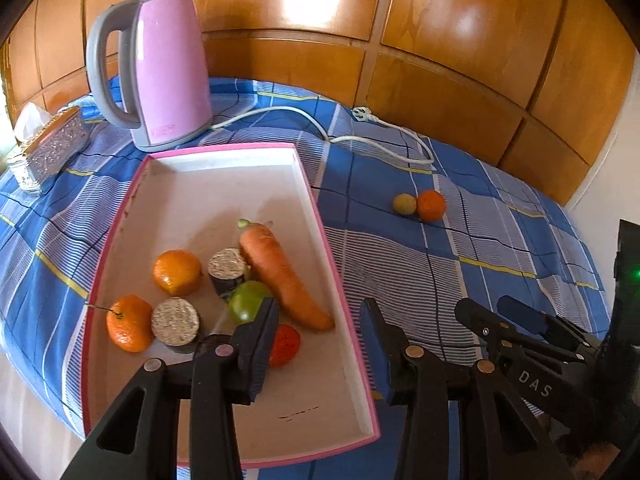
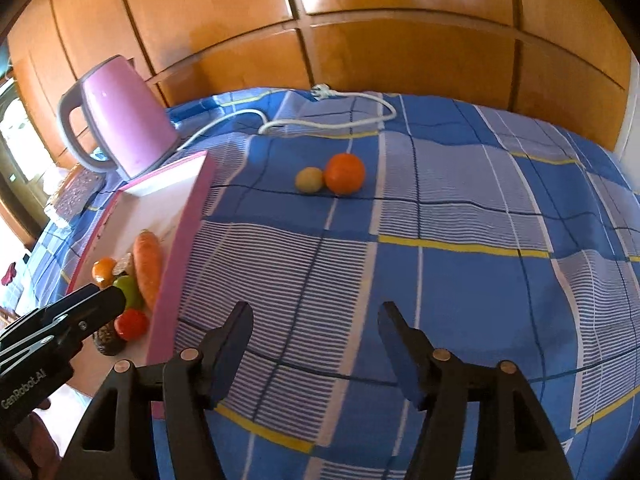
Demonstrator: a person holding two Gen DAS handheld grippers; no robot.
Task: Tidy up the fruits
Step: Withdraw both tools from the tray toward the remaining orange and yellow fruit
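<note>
A pink-rimmed white tray (image 1: 224,184) lies on the blue checked cloth. In it are a carrot (image 1: 280,276), two oranges (image 1: 177,272) (image 1: 129,323), a green fruit (image 1: 246,300), a red fruit (image 1: 286,345) and two grey-topped cut pieces (image 1: 227,268). An orange (image 2: 345,173) and a small yellow fruit (image 2: 309,179) lie together on the cloth, apart from the tray; they also show in the left wrist view (image 1: 431,205). My left gripper (image 1: 320,320) is open and empty over the tray's right rim. My right gripper (image 2: 316,320) is open and empty above the cloth, short of the two loose fruits.
A pink kettle (image 1: 160,68) stands behind the tray, its white cord (image 1: 380,136) and plug trailing across the cloth. A silver tissue box (image 1: 56,144) sits at the far left. Wooden panels (image 1: 440,40) close off the back.
</note>
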